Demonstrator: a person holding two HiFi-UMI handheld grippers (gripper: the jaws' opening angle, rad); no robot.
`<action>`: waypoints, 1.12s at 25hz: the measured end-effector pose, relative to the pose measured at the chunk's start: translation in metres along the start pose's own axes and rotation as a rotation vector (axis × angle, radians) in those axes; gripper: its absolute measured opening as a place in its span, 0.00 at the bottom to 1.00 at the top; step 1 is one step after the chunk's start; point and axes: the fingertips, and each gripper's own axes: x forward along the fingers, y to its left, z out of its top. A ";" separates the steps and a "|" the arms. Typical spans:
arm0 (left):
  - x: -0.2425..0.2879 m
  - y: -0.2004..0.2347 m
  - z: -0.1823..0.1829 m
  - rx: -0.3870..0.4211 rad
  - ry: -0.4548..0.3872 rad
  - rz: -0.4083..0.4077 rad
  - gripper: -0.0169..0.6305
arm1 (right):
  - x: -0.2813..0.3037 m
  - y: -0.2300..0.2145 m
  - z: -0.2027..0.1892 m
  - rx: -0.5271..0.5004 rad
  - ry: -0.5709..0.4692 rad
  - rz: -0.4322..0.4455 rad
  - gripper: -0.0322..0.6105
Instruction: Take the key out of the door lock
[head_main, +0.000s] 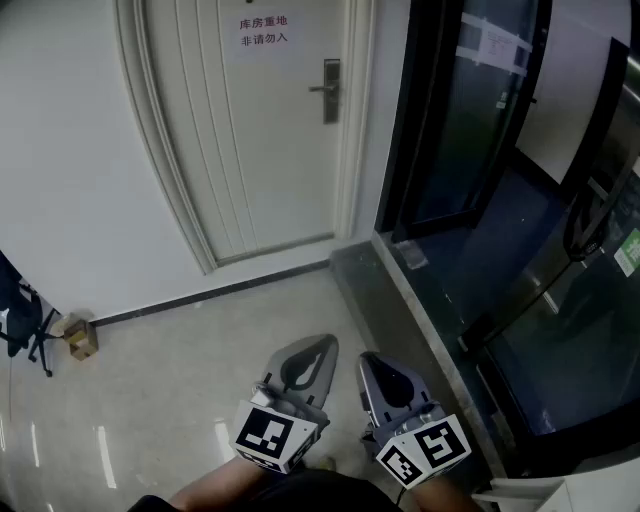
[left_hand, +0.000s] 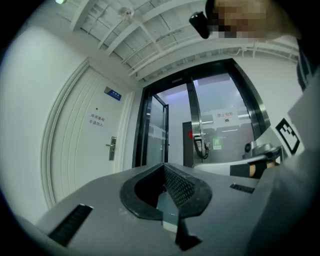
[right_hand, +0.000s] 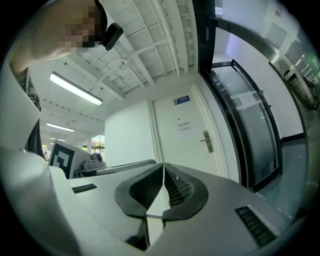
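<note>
Grey left gripper (head_main: 326, 342), grey right gripper (head_main: 366, 358), black ribbed pads (left_hand: 182, 187), black-and-white square-marker cubes (head_main: 275, 436)

Camera layout: three views toward one white door (head_main: 270, 130)
Head view: from high up, steeply down, well back from door, left gripper (head_main: 318, 348) and right gripper (head_main: 368, 362) at bottom edge. Left gripper view: low, tilted up along own jaws, door at left. Right gripper view: likewise, door right of centre. Shared by all three: door, lock plate (head_main: 331, 90), paper notice (head_main: 263, 35), glass doors (head_main: 470, 110).
</note>
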 end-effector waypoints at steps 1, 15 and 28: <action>0.003 -0.002 -0.001 -0.003 0.004 -0.003 0.04 | -0.001 -0.003 0.001 0.002 -0.002 -0.003 0.08; 0.071 0.039 -0.002 0.021 0.003 -0.012 0.04 | 0.052 -0.051 0.002 0.016 0.001 -0.012 0.08; 0.182 0.158 0.000 0.018 -0.018 -0.018 0.04 | 0.199 -0.119 0.012 -0.011 0.012 -0.027 0.08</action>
